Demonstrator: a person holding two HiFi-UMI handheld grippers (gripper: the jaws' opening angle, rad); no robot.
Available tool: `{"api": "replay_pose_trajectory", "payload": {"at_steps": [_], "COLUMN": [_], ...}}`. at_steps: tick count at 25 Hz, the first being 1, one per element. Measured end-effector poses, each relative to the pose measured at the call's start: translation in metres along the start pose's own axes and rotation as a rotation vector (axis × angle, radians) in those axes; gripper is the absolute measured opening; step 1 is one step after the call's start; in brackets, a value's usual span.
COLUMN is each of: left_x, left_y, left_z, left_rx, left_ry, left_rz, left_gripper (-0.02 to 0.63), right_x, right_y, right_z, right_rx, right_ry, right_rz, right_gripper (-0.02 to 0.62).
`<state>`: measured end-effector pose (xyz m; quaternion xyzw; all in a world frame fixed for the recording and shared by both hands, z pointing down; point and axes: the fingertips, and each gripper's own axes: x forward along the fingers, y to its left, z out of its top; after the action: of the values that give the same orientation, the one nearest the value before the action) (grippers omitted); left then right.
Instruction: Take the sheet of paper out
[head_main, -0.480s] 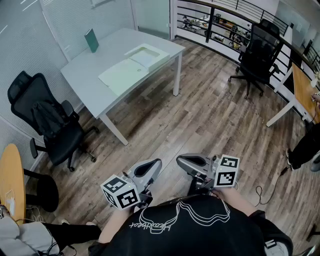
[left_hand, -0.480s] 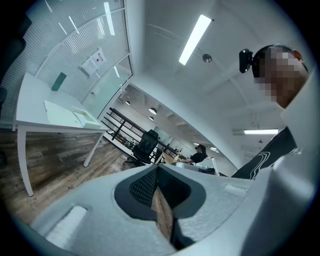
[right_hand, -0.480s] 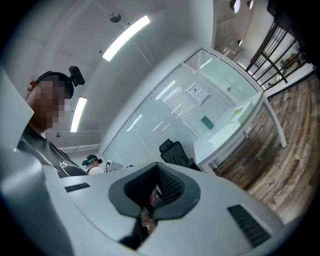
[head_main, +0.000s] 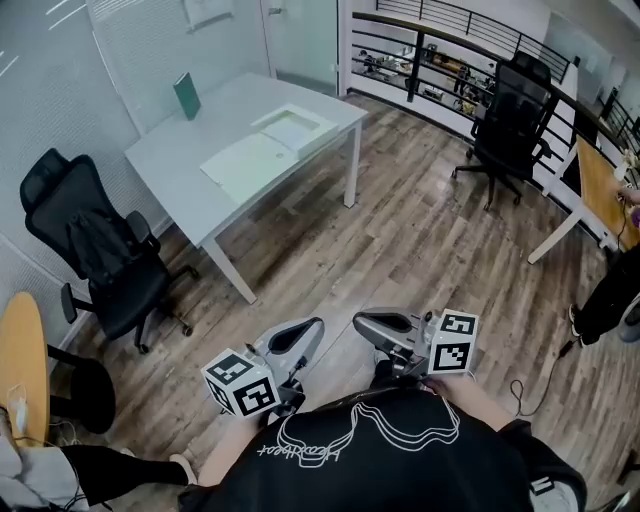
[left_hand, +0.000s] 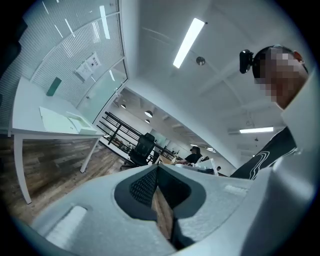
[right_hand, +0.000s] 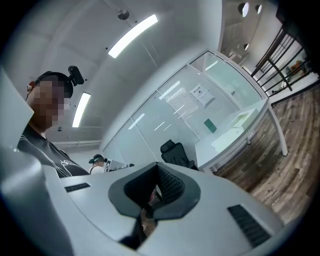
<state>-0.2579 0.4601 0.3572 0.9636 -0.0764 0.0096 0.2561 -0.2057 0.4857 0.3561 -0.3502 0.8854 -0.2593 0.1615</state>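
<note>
**Paper on the far table, both grippers closed and empty**

Head view: the sheet of paper (head_main: 291, 130) is a small white rectangle lying flat in a shallow pale tray (head_main: 325, 122) on a smooth white table (head_main: 185, 175). A flat pale-green cover (head_main: 246, 162) touches the tray. The left gripper (head_main: 308, 330) and right gripper (head_main: 366, 322), with rounded grey shells, sit at the person's chest. They are well apart from the table, across a wood-plank floor (head_main: 420, 240).

Left gripper view: the ribbed dark pads (left_hand: 145, 186) are pressed together with nothing between them. The tray (left_hand: 80, 121) lies far off to the left.

Right gripper view: the jaws meet here too and are empty. The tray (right_hand: 243, 118) is distant at the right.
</note>
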Motion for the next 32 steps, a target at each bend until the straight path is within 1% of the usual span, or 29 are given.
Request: {"api": "replay_pose_trajectory", "payload": {"at_steps": [4,7,12,16,20,25,29,32], "left_x": [0.004,0.012,0.032,0.054,0.086,0.143,0.195,0.233], "left_y": [-0.002,0.0,0.015,0.037,0.074,0.132,0.181,0.211], "left_z": [0.002,0.003,0.004,0.012,0.023,0.04,0.068,0.092], "left_rx": [-0.012,-0.019,-0.033,-0.053,-0.084,-0.143,-0.197,-0.196], "left_ry": [-0.01,-0.008,0.016,0.034,0.051,0.072,0.059,0.058], "left_rz": [-0.012,-0.019,-0.005,0.024,0.053,0.071,0.08,0.08], "left_gripper": [0.012,0.012,0.012,0.012,0.012,0.012,0.012,0.012], "right_x": [-0.003,-0.007,-0.006,0.001,0.013,0.023,0.035,0.043], "right_y": [0.003,-0.003,-0.03,-0.061,-0.105,-0.18,-0.242,-0.283], "right_z": [0.005,0.008,0.016,0.032,0.053,0.089,0.129,0.161], "right_rx": [-0.01,-0.007,0.018,0.054,0.088,0.123,0.141,0.14], "right_ry": [-0.004,-0.005,-0.01,-0.018,-0.018,-0.014,-0.018,-0.016], "right_rz": [0.003,-0.004,-0.007,0.01,0.027,0.019,0.021,0.031], "right_gripper": [0.008,0.008,0.008,0.008,0.008,0.008,0.008,0.008]}}
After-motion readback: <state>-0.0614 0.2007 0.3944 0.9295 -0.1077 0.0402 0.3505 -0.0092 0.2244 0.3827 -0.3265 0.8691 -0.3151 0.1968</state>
